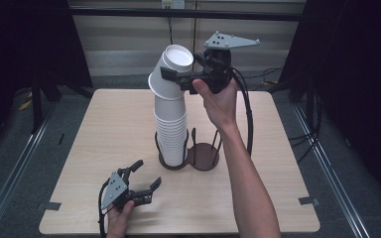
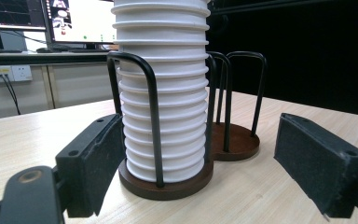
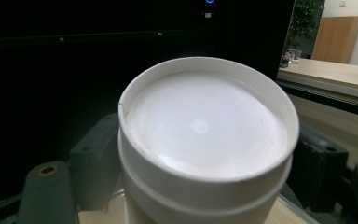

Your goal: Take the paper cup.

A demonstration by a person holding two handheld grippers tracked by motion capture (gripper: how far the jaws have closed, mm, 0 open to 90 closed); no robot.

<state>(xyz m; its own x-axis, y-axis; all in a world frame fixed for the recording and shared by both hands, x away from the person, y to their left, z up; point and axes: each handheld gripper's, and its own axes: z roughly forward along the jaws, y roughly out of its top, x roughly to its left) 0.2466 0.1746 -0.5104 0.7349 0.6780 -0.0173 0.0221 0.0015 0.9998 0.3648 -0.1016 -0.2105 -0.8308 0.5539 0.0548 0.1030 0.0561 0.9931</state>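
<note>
Table (image 1: 104, 129): light wood, rounded corners, black tape marks at both near corners.

Stack (image 1: 171, 131) of white paper cups, upside down, stood in the left ring of a dark two-ring holder (image 1: 204, 157) near the table's middle, a little toward the far edge. Black wire hoops rose around the stack; the right ring sat bare. In my left gripper view the stack (image 2: 161, 93) rose past the top of the frame, ribbed by the cup rims, with the holder (image 2: 235, 142) touching the table behind and beside it.

Top cup (image 1: 171, 74) leaned off the stack, tilted toward the far right, its base facing up and away, its rim touching the cup below on one side.

My right gripper (image 1: 171, 77) was raised above the stack, jaws clamped on the top cup's sides. My right gripper view showed the cup (image 3: 205, 135) base-on, a pad pressed against each flank.

My left gripper (image 1: 146, 176) lay low near the near edge, left of centre, in my hand and well apart from the stack. Its jaws stood apart, nothing between them; the pads (image 2: 93, 163) framed the stack from a distance.
</note>
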